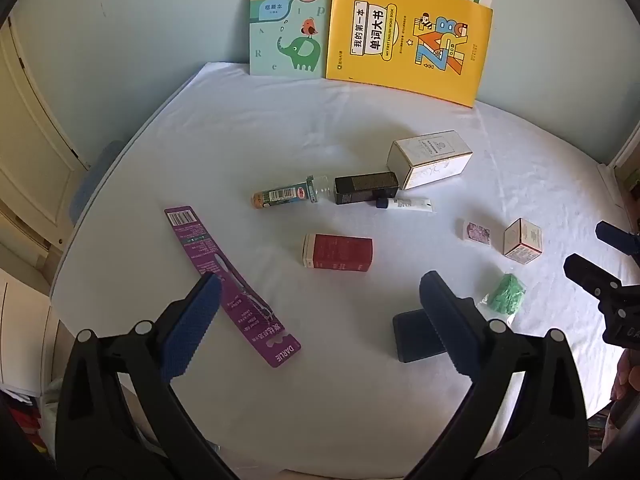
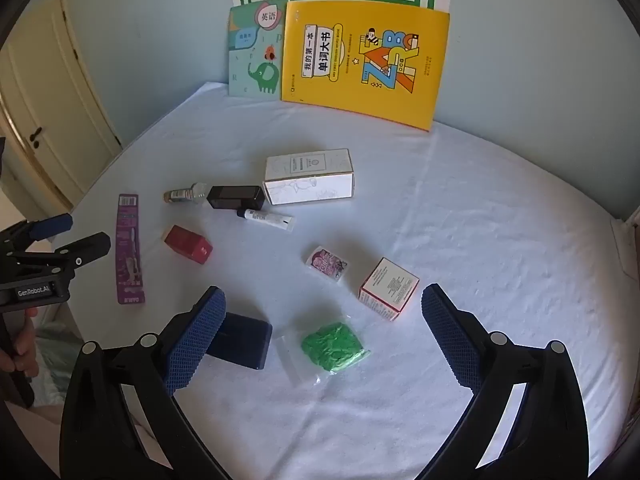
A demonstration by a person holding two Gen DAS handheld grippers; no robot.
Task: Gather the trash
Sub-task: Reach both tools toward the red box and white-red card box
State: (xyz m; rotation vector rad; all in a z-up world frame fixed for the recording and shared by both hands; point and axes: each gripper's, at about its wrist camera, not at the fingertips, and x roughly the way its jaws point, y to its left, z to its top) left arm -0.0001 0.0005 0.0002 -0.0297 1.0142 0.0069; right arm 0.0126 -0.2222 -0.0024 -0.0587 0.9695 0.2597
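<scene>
Several pieces of packaging lie on the white-sheeted table (image 1: pixel 280 128). A purple toothbrush card (image 1: pixel 230 280) lies by my left gripper's left finger. A red box (image 1: pixel 338 252), a small bottle (image 1: pixel 286 196), a black box (image 1: pixel 366 187), a white tube (image 1: pixel 408 204) and a white carton (image 1: pixel 430 158) sit farther off. My left gripper (image 1: pixel 320 320) hangs open and empty above the table. My right gripper (image 2: pixel 324 332) is open too, over a bag of green bits (image 2: pixel 332 346), with a dark blue box (image 2: pixel 240 340) by its left finger and a small red-edged box (image 2: pixel 388 286) ahead.
Two books, a teal one (image 1: pixel 290 24) and a yellow one (image 1: pixel 408 40), lean on the blue wall at the back. A small pink sachet (image 2: pixel 326 262) lies mid-table. A cream door (image 2: pixel 52 120) stands at the left. A hand (image 2: pixel 20 344) grips the left tool.
</scene>
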